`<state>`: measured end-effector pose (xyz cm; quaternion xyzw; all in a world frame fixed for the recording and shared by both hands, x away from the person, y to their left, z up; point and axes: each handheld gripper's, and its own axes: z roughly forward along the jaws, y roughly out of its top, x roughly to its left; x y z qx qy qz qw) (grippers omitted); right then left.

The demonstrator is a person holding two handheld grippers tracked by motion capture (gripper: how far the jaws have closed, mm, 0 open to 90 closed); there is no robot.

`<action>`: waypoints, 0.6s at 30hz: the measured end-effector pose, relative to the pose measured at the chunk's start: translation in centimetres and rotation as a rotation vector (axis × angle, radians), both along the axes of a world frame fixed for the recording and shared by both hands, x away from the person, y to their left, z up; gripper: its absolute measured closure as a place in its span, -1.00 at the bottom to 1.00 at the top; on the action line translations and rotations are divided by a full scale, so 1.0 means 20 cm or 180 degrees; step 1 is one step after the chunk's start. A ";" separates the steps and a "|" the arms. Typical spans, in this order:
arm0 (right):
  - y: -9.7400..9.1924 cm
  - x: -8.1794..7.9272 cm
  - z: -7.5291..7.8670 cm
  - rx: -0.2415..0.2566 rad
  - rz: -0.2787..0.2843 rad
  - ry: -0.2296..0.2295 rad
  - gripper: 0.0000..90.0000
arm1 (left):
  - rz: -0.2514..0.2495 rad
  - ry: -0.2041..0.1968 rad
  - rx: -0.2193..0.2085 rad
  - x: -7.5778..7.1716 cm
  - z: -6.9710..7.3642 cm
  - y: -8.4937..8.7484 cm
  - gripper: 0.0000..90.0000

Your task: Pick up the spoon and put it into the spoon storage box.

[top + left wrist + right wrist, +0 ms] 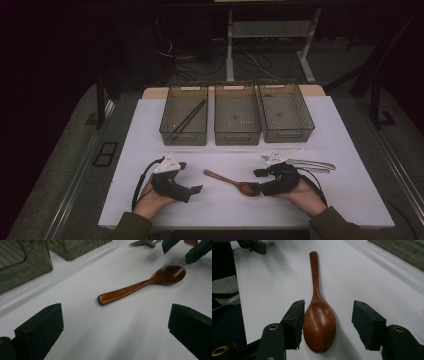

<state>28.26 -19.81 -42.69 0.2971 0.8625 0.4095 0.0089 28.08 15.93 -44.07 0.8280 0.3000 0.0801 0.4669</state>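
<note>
The bench [150, 130] under its white cover is the widest thing before me, running left to right. At its far edge stand three smoky plastic bins in a row: the left bin [184, 116] has dark chopsticks [189, 120] lying slantwise in it, while the middle bin [237, 115] and the right bin [286, 113] look bare, though the dim light makes that hard to settle. Near the right edge, just beyond my right hand, lie some metal utensils [312, 165], one of them fork-tined.

My left gripper [196, 190] rests at the near left, jaws spread wide with nothing between them, well apart from the wooden spoon [319, 322]. That spoon lies flat on the bench between my two hands, bowl toward the near right, handle pointing far left.

My right gripper [328, 322] has its jaws open astride the bowl; the left one seems to touch or nearly touch the bowl's edge, the other stands off with bare cover between.

The risk, as I judge it, comes from that lopsidedness and from the bowl's shape. If I close here, the nearer jaw may meet the rounded, glossy wood first and shove it sideways, or the bowl may squirt out forward. Grasped at the bowl, the long handle could also swing the spoon down.
</note>
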 end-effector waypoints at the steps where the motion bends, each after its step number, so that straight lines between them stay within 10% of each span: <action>1: 0.00 0.00 -0.01 -0.0016 -0.0003 0.0014 -0.05 | 0.0003 0.0000 0.0000 0.00 0.00 0.00 -1.00; 18: 0.05 0.00 -0.07 -0.0167 0.0115 0.0043 0.04 | -0.0021 0.0006 0.0036 0.00 -0.01 -0.01 -1.00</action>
